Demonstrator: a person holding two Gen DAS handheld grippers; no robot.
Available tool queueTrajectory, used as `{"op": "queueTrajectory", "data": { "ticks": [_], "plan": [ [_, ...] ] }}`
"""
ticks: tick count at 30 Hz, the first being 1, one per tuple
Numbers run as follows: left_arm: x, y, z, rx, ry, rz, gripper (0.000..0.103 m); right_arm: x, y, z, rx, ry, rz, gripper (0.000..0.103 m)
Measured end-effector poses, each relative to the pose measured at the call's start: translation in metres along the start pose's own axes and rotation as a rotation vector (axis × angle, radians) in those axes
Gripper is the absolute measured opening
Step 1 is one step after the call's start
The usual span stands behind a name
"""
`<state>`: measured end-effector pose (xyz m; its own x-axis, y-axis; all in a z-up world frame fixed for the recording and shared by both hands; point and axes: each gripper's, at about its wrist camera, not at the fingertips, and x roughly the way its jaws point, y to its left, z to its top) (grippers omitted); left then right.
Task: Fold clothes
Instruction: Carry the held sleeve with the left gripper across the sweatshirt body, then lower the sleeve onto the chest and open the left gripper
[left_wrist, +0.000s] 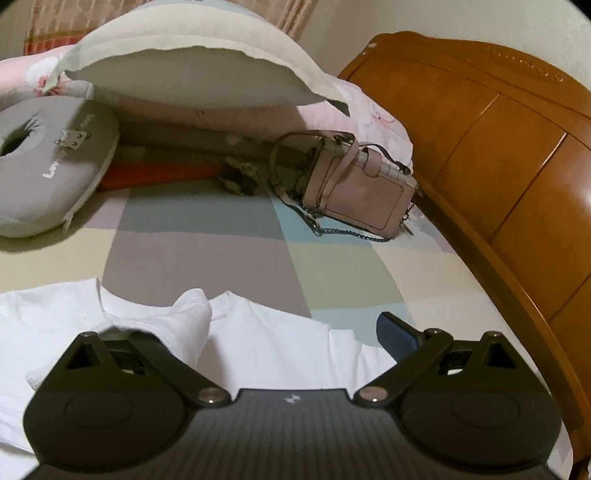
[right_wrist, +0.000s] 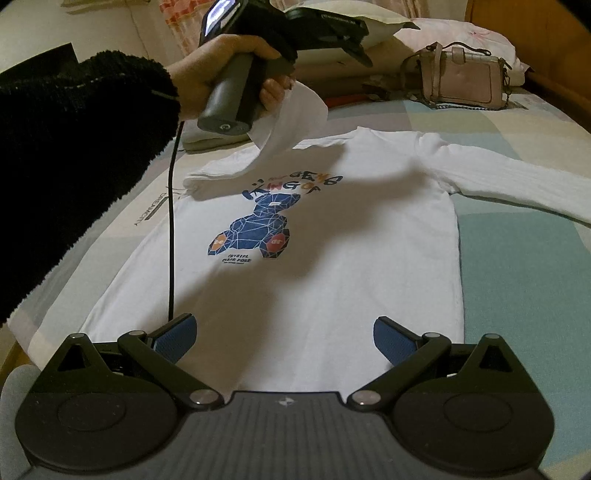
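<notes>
— Ahead of the right gripper (right_wrist: 284, 341), what lies on the bed?

— A white long-sleeved shirt (right_wrist: 314, 266), flat on the checked bedsheet (right_wrist: 517, 266), front side up with a blue bear print (right_wrist: 255, 229) facing the camera. Its hem is just below and in front of the blue pads (right_wrist: 391, 341), which stand wide apart with nothing between them.

— And the sleeves?

— One stretches out to the right of that gripper, lying flat. The other is lifted off the sheet, far ahead and to the left, hanging from the left gripper (right_wrist: 354, 46), which a hand (right_wrist: 221, 70) in a black fuzzy sleeve (right_wrist: 74, 147) holds by its grey handle.

— So the left gripper has hold of it?

— From its own camera, the left gripper (left_wrist: 273, 343) looks spread: the right pad (left_wrist: 397, 339) is bare, while white cloth drapes over the left finger. Whether it is truly pinched, I cannot tell.

— Anything beyond the shirt?

— Past the collar, a pink handbag (left_wrist: 358, 188), a grey ring cushion (left_wrist: 48, 166) to the left, pillows (left_wrist: 192, 70) behind, and a wooden headboard (left_wrist: 498, 122) at the right
</notes>
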<state>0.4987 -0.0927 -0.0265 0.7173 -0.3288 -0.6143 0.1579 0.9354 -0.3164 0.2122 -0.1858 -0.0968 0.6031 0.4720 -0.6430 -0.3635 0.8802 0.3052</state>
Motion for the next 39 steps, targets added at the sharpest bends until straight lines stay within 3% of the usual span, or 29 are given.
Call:
{"op": "queueTrajectory", "data": {
  "ticks": [9, 18, 23, 29, 39],
  "plan": [
    [0.019, -0.001, -0.014, 0.021, -0.007, -0.020, 0.098, 0.002, 0.002, -0.002, -0.014, 0.010, -0.003, 0.103],
    [0.044, 0.005, -0.047, 0.040, 0.164, -0.119, 0.098, 0.003, 0.000, -0.001, 0.001, 0.009, -0.012, 0.103],
    [0.034, 0.013, -0.063, 0.004, 0.254, -0.221, 0.098, 0.001, 0.002, 0.000, -0.006, 0.004, -0.014, 0.103],
    [-0.002, 0.037, -0.067, -0.039, 0.230, -0.279, 0.099, 0.001, 0.000, 0.001, 0.002, 0.000, -0.021, 0.103],
    [0.002, 0.084, -0.069, -0.212, 0.201, -0.193, 0.099, 0.002, -0.004, 0.002, 0.015, -0.004, -0.025, 0.103]
  ]
}}
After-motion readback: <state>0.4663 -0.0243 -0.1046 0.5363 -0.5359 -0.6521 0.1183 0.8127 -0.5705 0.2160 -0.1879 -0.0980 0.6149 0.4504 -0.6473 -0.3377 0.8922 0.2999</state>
